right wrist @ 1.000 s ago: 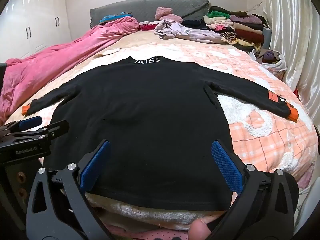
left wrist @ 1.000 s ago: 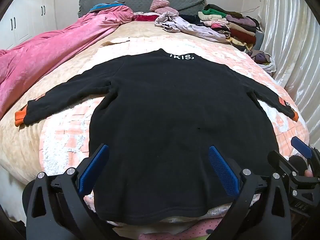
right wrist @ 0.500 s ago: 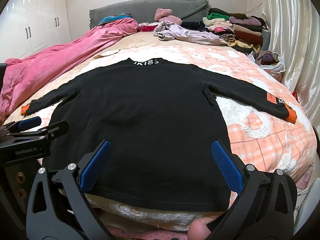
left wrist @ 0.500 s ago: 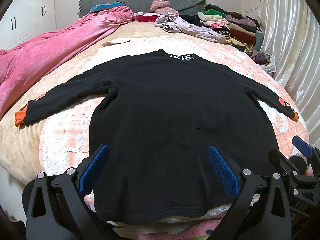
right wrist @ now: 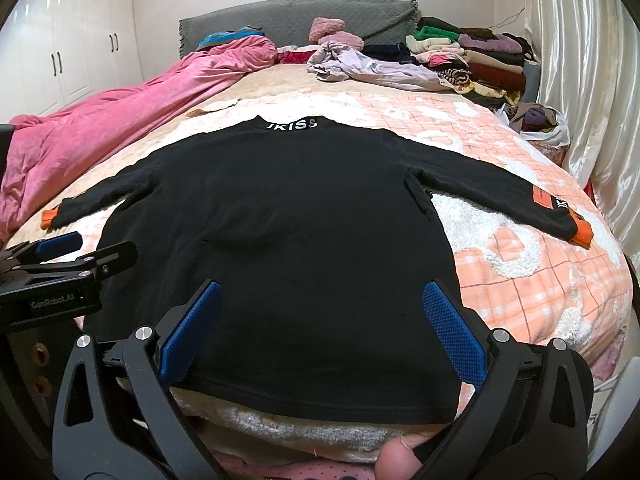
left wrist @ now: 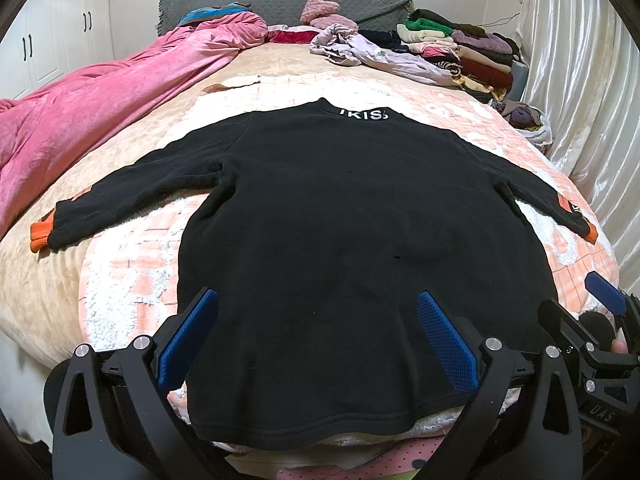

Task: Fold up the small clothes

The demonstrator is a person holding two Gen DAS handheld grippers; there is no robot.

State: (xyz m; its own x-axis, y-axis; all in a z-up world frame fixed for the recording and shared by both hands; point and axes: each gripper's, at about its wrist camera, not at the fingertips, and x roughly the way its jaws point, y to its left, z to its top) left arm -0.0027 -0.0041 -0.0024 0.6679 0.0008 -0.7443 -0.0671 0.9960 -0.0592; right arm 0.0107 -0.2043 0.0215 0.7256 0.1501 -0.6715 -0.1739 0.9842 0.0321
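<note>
Fold not yet begun: black sweatshirt [left wrist: 352, 232] is being faced flat on bed [left wrist: 120, 288], both left gripper [left wrist: 316, 340] and right gripper [right wrist: 320, 332] being held with fingers apart near hem [right wrist: 320, 396], a sleeve grab likely being called for next.

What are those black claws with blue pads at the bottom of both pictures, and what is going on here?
No robot here: a person holds two hand-held grippers, each with a camera looking along its fingers. One picture comes from the left gripper, the other from the right gripper. Both are open and hold nothing. A black long-sleeved sweater with orange cuffs lies spread flat on the peach-and-white checked blanket, ready for folding. A pink quilt and piled clothes lie beyond.
</note>
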